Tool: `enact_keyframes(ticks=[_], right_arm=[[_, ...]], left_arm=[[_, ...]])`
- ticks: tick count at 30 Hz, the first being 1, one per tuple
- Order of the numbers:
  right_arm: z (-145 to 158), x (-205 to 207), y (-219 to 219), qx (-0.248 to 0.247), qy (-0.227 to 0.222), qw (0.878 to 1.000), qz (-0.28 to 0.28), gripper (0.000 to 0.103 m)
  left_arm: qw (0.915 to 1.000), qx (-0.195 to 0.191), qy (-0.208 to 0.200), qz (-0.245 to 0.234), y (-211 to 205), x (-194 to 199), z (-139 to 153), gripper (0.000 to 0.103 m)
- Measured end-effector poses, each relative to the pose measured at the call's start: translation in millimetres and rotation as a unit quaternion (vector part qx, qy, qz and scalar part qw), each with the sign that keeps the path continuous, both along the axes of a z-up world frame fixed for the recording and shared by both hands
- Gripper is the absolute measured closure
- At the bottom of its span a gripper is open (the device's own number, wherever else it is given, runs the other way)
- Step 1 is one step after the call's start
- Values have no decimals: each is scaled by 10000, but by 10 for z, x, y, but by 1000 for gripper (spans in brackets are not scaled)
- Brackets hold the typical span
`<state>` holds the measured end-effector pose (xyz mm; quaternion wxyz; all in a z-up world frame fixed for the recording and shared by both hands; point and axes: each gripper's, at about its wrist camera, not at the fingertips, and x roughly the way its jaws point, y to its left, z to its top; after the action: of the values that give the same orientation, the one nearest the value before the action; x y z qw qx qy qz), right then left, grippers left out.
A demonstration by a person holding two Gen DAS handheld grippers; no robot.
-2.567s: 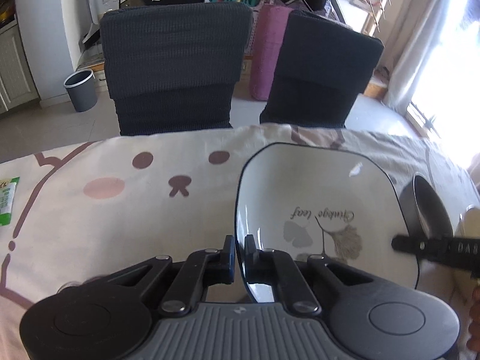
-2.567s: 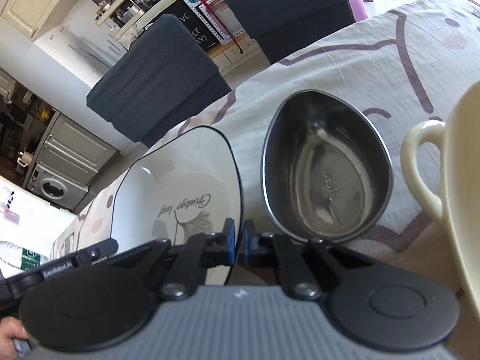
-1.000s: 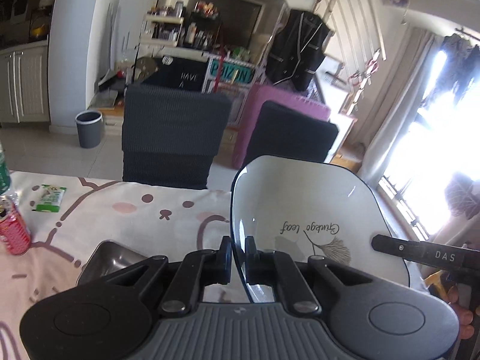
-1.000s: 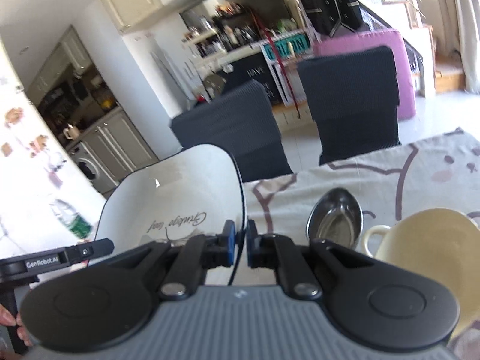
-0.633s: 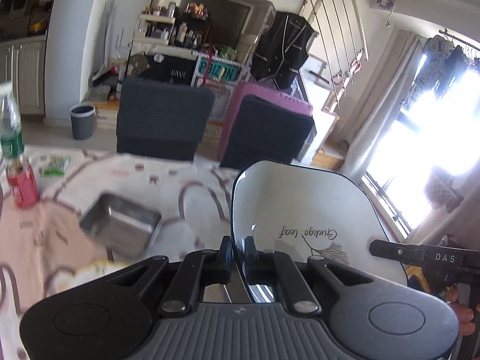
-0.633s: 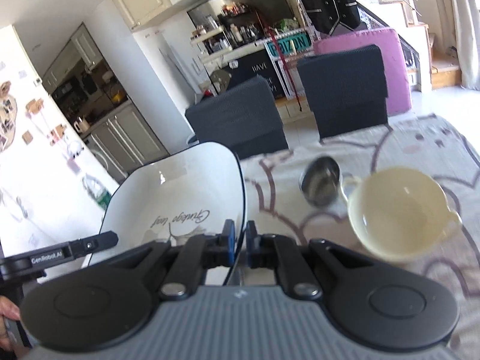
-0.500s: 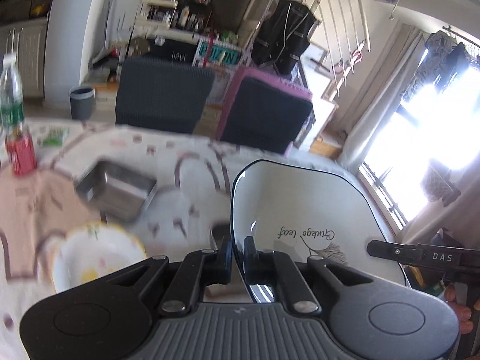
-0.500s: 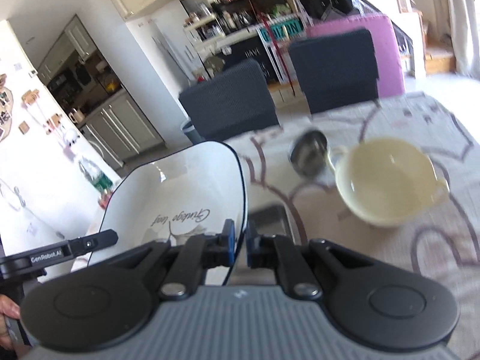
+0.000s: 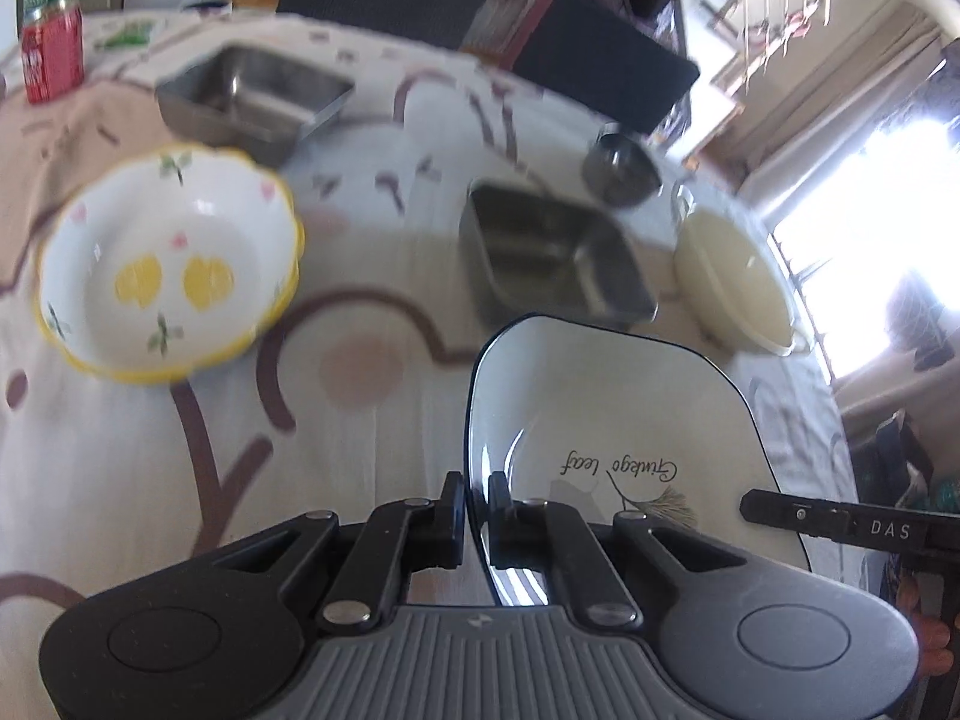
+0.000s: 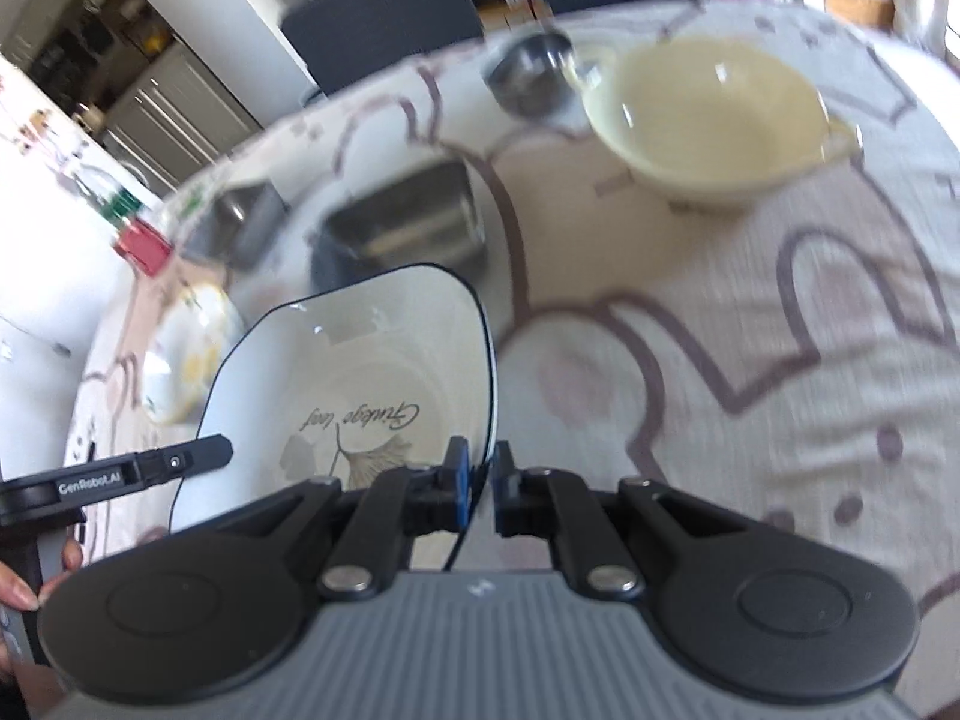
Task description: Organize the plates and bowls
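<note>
Compared with one second ago, both cameras now tilt down onto the table [image 9: 372, 450]. From left: floral bowl [image 9: 168, 264], steel tray [image 9: 558, 252], cream bowl [image 9: 732, 282]. The left gripper [image 9: 476, 519] and right gripper [image 10: 477, 480] have jaws clenched on opposite rims of the square plate [image 9: 618, 420], held above the cloth. Judgement: placement is approaching.

My right gripper [image 10: 478, 480] pinches the right rim of the white square plate [image 10: 360, 372] at lower centre, and my left gripper [image 10: 120, 471] reaches in from the lower left edge beside it. Above the plate sits a steel tray [image 10: 414, 216], with a cream bowl [image 10: 708, 120] at upper right and a small steel bowl [image 10: 528, 78] just left of it. A yellow-rimmed bowl [image 10: 180, 360] shows blurred at the left on the patterned tablecloth [image 10: 750, 360].
</note>
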<state>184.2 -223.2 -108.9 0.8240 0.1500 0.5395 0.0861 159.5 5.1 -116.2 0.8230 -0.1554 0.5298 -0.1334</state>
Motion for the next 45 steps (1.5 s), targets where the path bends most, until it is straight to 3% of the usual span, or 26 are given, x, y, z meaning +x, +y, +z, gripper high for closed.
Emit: enact_keyframes(ticks=[6, 13, 22, 45], right_arm=[[-230, -33, -19, -298, 414, 9987, 48, 93], [-327, 62, -24, -488, 553, 9973, 49, 92], [-356, 172, -68, -646, 586, 9962, -66, 91], [-554, 253, 54, -973, 736, 9922, 265, 87]], left_arm=[[9993, 70, 361, -59, -58, 23, -170, 95], [9989, 112, 453, -60, -123, 119, -196, 95], [9986, 126, 483, -190, -178, 163, -251, 95], [9975, 259, 454, -475, -234, 125, -278, 95]])
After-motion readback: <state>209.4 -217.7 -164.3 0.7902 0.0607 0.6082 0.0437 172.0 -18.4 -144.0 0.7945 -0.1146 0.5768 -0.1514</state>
